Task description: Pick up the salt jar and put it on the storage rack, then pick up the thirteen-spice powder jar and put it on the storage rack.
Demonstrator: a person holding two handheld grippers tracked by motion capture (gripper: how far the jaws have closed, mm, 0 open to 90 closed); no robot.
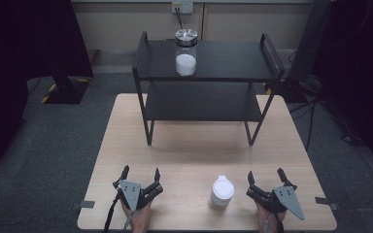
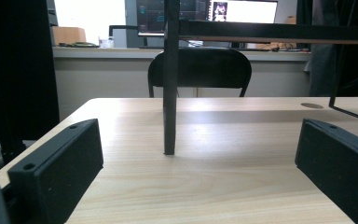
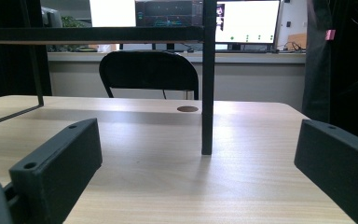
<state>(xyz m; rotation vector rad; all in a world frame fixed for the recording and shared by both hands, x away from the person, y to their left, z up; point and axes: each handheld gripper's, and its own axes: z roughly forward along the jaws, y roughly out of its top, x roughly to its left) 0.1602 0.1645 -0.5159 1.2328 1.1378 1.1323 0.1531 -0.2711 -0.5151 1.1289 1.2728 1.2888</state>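
A light wooden counter [image 1: 184, 145] carries a black two-tier shelf [image 1: 206, 82] at its far side. On the shelf's top tier stands a glass jar [image 1: 186, 52] of white powder. Nearer than the shelf, a white-lidded container [image 1: 222, 193] sits between the left claw [image 1: 140, 174] and right claw [image 1: 265, 175], both spread apart and empty.

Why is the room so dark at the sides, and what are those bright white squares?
High view: light falls on the table; the floor and corners go dark, and the rack casts a soft shadow. Left gripper view and right gripper view: the monitors glare white, and the near jaws look slightly soft.
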